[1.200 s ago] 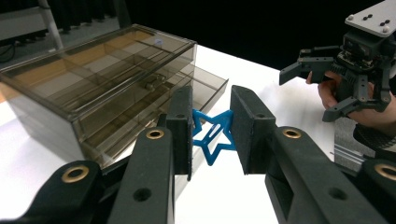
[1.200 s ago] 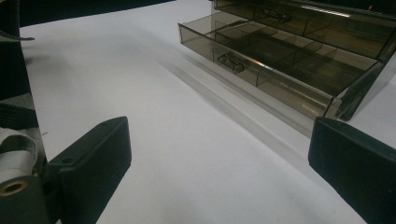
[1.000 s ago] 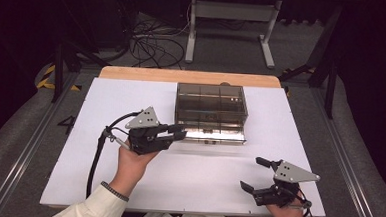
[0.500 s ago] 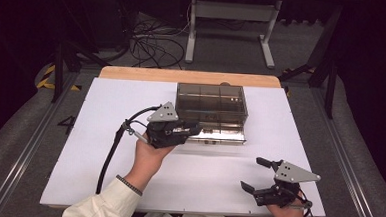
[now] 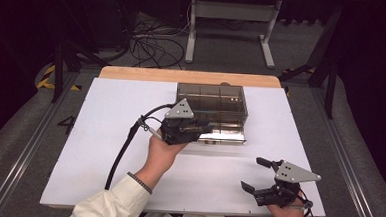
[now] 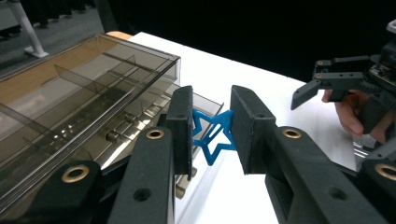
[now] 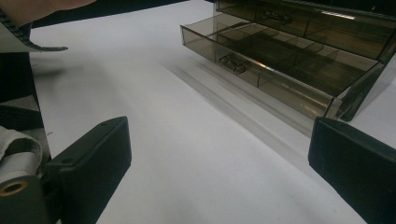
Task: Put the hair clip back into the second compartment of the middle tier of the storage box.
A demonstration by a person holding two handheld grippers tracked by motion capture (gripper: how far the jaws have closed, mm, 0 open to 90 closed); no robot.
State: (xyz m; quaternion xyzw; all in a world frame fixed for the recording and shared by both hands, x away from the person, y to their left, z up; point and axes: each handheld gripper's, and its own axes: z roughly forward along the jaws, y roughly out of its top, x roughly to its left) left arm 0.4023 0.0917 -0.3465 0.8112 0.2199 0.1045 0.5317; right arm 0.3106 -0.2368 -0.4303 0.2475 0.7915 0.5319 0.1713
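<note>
Between the two black jaws of the left gripper [image 6: 211,135] a blue star [image 6: 212,135] is pinched, a flat outline shape standing on edge with the pads pressing on its points from either side. In the left gripper view the star hangs just over the near front corner of the smoked clear organiser box [image 6: 84,98], above the drawer [image 6: 205,105] that is pulled out at the box's base. In the high view the same gripper [image 5: 200,131] sits at the box's front left, at the open drawer, borne by a hand on a pale-sleeved forearm, its cable looping back over the table.

The box [image 5: 212,107] stands at the far middle of the white table [image 5: 104,134]. Partitions divide its top tier into compartments; no contents can be made out in them through the tinted walls. The drawer [image 7: 261,65], seen from the right gripper view, is likewise split into compartments by cross walls, and those that are visible look empty; two small metal fittings show on its front wall.

The right gripper [image 5: 260,174] rests at the near right of the table, well apart from the box, its jaws spread wide with only bare tabletop between them.
</note>
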